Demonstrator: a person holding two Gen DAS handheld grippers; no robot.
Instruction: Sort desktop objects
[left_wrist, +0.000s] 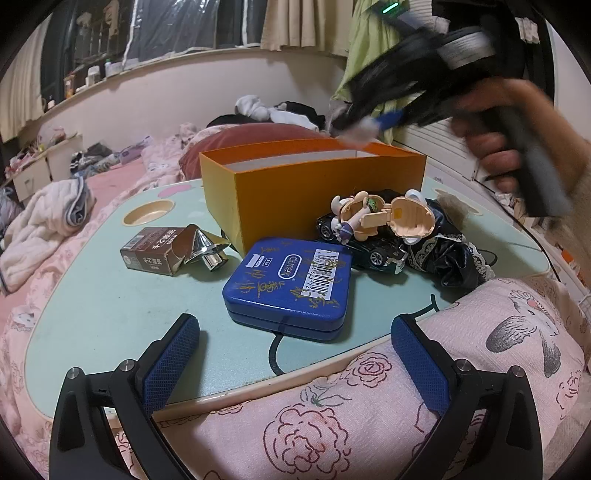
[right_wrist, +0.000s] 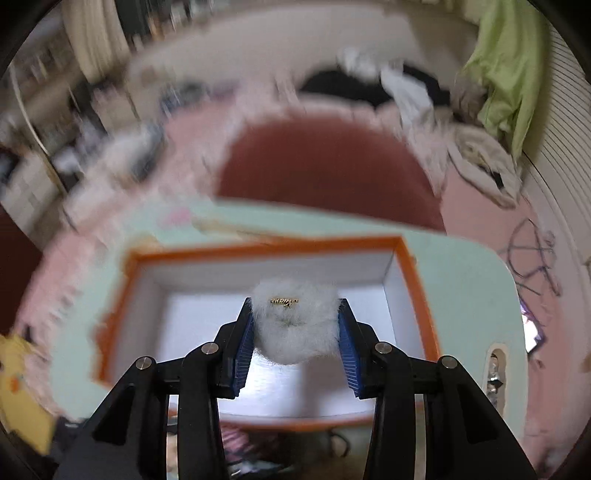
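the right hand-held gripper is clamped on a white fluffy ball with a small gold tag, and it hangs directly over the open orange box, whose white inside looks bare; likely the ball is about to be dropped in, since the box seems to be the sorting bin. the left hand-held gripper waits spread wide and holding nothing, low over the near edge of the counter, pointed at the blue tin as if that is its next pick. on the counter lie one blue tin, one brown carton, one shiny metal cone, one toy car with one figure lying on it, and one black lace cloth. all six sit outside the box, just in front of it or beside it.
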